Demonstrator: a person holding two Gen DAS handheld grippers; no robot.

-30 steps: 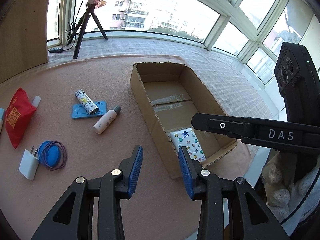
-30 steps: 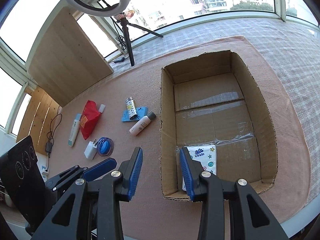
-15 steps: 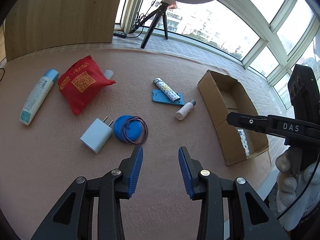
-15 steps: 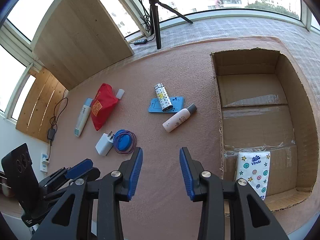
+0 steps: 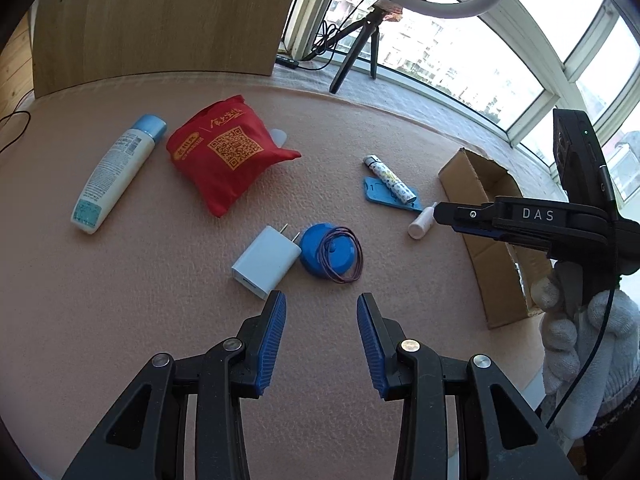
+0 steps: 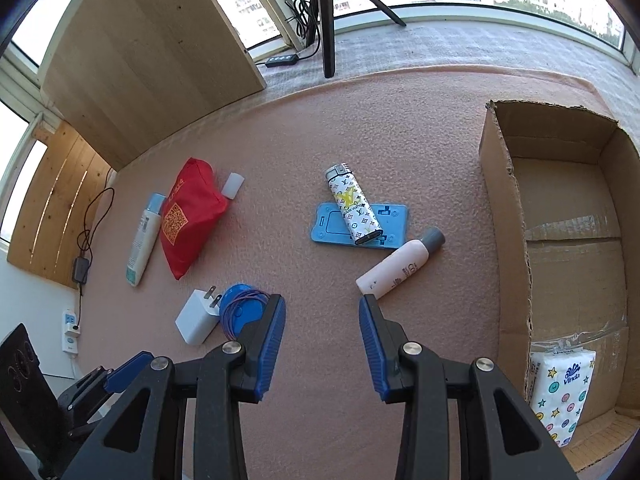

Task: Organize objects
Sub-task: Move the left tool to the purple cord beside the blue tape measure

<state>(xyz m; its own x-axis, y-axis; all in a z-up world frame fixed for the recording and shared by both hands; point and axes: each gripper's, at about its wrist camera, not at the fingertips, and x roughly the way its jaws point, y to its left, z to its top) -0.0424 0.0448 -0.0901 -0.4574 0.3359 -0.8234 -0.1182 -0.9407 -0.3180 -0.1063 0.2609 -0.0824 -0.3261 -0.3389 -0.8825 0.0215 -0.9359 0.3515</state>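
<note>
Sunlit windows curve behind a pink felt-like mat (image 6: 320,128) on a glazed balcony, where a wooden panel (image 6: 152,44) leans at the back beside a ring-light tripod (image 6: 326,20).

Both tools hover above the mat with nothing between their ribbed blue pads. The left gripper (image 5: 321,320) stands spread apart, its fingers empty; just ahead of them lie a white plug adapter (image 5: 266,263) and a round blue disc (image 5: 328,250) looped with purple cord, the two touching. Farther ahead, a crumpled red pouch (image 5: 230,154) printed with a QR code lies beside a long white bottle with a pale blue cap (image 5: 114,170).

The right gripper (image 6: 322,320) is likewise spread and empty. Just beyond its right fingertip lies a small cream bottle with a grey cap (image 6: 400,266), and past that a patterned lighter (image 6: 352,210) rests across a flat blue plastic card (image 6: 394,220).

To the right of those fingers sits an open cardboard box (image 6: 504,208), taped along its floor, holding a star-printed tissue pack (image 6: 560,392) in its near corner. A white-gloved hand (image 5: 576,328) grips the right tool's handle.
</note>
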